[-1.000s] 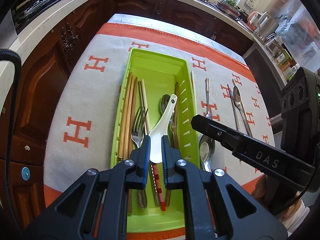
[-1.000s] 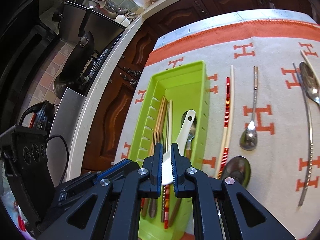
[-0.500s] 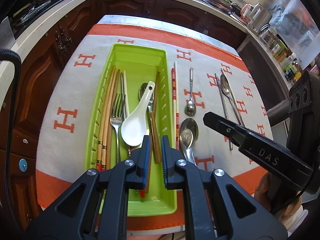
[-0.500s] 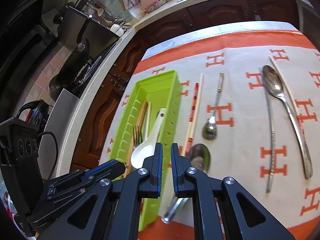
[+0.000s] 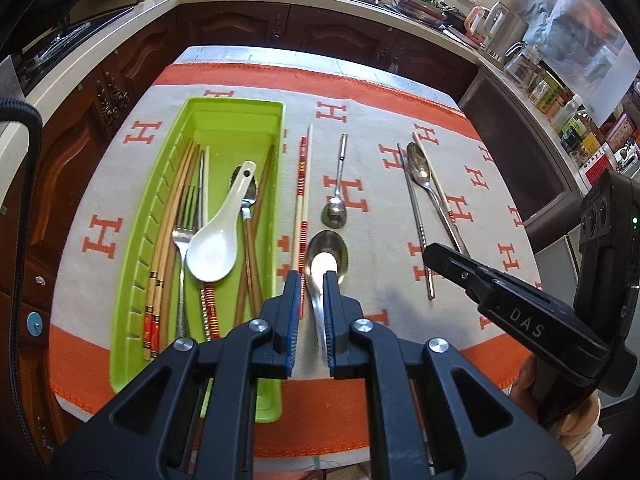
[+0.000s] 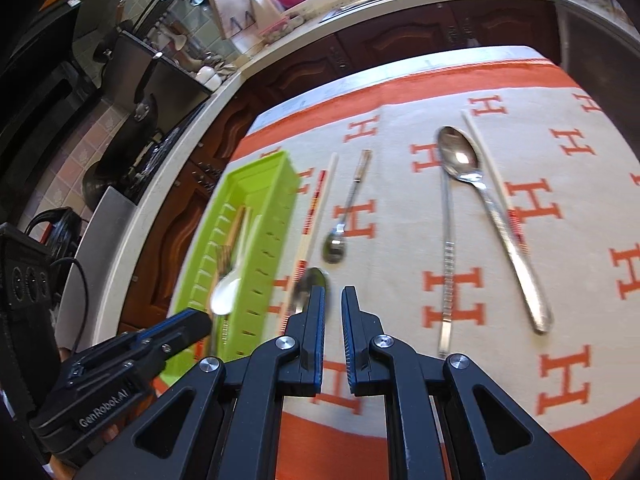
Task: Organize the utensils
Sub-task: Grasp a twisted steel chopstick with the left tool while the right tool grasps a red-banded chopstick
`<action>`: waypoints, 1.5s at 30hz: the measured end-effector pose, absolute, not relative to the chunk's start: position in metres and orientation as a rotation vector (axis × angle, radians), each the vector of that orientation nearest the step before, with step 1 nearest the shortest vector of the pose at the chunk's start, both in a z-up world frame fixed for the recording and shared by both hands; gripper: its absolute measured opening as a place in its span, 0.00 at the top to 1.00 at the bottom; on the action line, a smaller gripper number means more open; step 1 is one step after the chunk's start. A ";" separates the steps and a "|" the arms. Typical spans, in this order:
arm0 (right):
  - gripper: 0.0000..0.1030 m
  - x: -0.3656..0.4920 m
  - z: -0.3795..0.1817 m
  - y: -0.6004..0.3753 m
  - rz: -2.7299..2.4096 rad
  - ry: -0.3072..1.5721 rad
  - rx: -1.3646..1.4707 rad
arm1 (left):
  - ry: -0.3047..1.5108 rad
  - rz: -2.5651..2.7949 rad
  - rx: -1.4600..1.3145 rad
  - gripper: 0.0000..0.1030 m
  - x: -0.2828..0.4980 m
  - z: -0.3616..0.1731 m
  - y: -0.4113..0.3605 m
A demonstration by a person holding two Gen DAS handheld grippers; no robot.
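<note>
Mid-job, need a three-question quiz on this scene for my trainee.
1. True or false: the white ceramic spoon lies inside the green tray.
2. Which utensil lies on the cloth closest to the tray's outer wall? A) fork B) red-banded chopstick C) ladle
3. Fill in: ___ metal spoons lie on the cloth outside the tray.

Key: 1 true; 2 B; 3 three.
</note>
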State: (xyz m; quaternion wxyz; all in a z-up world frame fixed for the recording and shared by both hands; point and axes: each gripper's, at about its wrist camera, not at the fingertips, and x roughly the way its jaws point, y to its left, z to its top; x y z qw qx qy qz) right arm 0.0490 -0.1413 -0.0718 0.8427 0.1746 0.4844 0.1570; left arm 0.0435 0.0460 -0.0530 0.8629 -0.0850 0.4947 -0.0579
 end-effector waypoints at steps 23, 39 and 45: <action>0.84 0.079 -0.113 -0.245 0.177 1.054 0.333 | 1.076 -0.234 -0.091 0.93 0.087 -0.080 -0.057; 0.84 0.105 -0.127 -0.274 0.199 1.068 0.389 | 1.223 -0.236 -0.134 0.92 0.164 -0.141 -0.105; 0.84 0.108 -0.135 -0.274 0.216 1.085 0.392 | 1.178 -0.206 -0.064 0.89 0.166 -0.145 -0.118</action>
